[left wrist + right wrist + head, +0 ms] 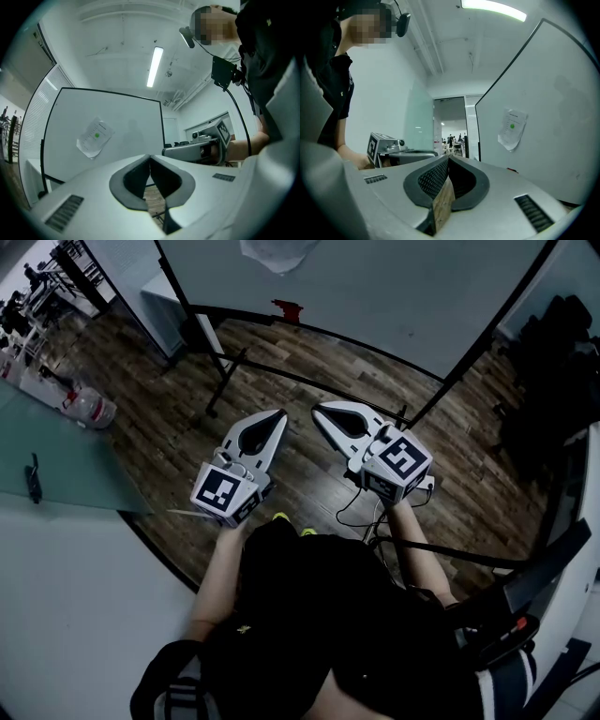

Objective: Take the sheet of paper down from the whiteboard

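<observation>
A crumpled white sheet of paper (272, 251) with a green dot hangs on the whiteboard (394, 296) ahead of me, above and beyond both grippers. The left gripper view has the paper (95, 136) at the board's left half. In the right gripper view the paper (512, 129) is at upper right. My left gripper (278, 415) is held level in the air, jaws shut and empty, well short of the board. Beside it, my right gripper (320, 411) is also shut with nothing in it. Each gripper's own camera shows closed jaws: left gripper (150, 157), right gripper (448, 158).
The whiteboard stands on a black frame with legs (223, 381) on the wooden floor. A small red object (290, 310) sits on its lower rail. Cables (361, 504) lie by my feet. A glass partition (66, 460) and water bottles (91, 409) are at left, dark furniture (553, 371) at right.
</observation>
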A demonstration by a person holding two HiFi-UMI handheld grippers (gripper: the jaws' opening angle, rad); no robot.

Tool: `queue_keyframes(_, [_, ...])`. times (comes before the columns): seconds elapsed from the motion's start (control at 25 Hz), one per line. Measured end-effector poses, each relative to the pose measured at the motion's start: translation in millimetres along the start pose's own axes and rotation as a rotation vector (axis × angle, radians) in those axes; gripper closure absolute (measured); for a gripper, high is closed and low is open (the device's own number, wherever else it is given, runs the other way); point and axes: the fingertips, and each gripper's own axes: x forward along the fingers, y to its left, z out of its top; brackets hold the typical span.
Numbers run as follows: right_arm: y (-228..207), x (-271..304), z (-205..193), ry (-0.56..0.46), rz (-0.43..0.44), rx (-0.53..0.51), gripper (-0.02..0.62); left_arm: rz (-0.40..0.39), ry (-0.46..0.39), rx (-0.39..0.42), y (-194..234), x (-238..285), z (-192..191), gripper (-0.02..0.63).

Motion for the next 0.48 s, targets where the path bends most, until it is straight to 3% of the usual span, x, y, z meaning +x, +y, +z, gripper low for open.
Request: queue_keyframes(0.48, [-17, 17, -12, 0.026, -0.009, -0.001, 0.594, -0.001, -0.009, -0.006, 21, 14, -6, 0.592])
